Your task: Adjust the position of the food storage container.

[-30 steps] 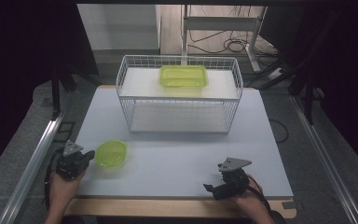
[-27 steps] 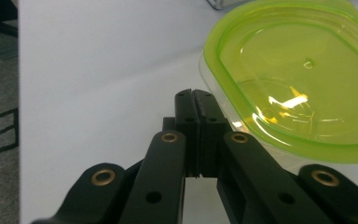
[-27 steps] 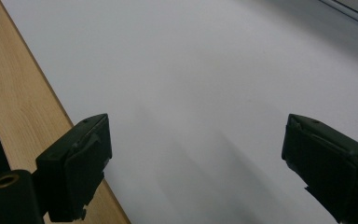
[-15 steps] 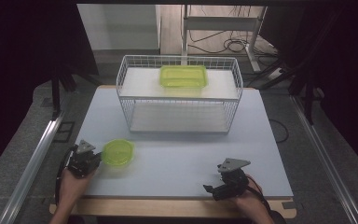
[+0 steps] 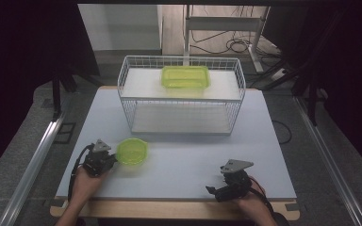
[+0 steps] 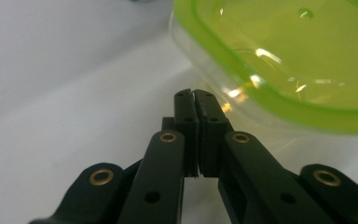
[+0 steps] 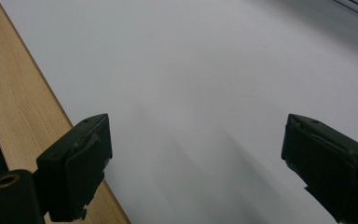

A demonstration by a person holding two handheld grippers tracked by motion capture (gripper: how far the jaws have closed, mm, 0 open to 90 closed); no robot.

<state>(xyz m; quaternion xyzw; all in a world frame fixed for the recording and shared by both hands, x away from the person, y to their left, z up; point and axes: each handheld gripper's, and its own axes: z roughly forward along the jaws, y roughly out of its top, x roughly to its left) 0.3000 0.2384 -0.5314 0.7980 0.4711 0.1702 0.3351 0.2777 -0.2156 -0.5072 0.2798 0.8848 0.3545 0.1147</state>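
Left tool (image 5: 109, 159) is sitting at the near-left of the table (image 5: 188, 155), jaws pressed together, no visible gap, nothing between them. In the left gripper view the left tool's tips (image 6: 195, 100) are pointing at the small green container (image 6: 279, 60), right at the base of its clear wall under the green rim; contact looks likely but I can't confirm it from that angle. In the high view that small green container (image 5: 132, 151) is lying on the white table surface just beside the left tool, on its right, in front of the wire basket (image 5: 181, 96) and well short of it.

Right tool (image 5: 217, 190) is resting at the near-right edge of the table, held by the person's right hand (image 5: 254, 207). In the right gripper view the right tool (image 7: 196, 172) is standing with its jaws wide apart, nothing between them, bare white surface ahead and the wooden table edge (image 7: 23, 98) running along the left.

The wire basket is standing at the far middle of the table. A rectangular green container (image 5: 185, 76) is lying on its upper shelf, roughly centred. Lower shelf is showing a white panel.

The two tools are sitting well apart.
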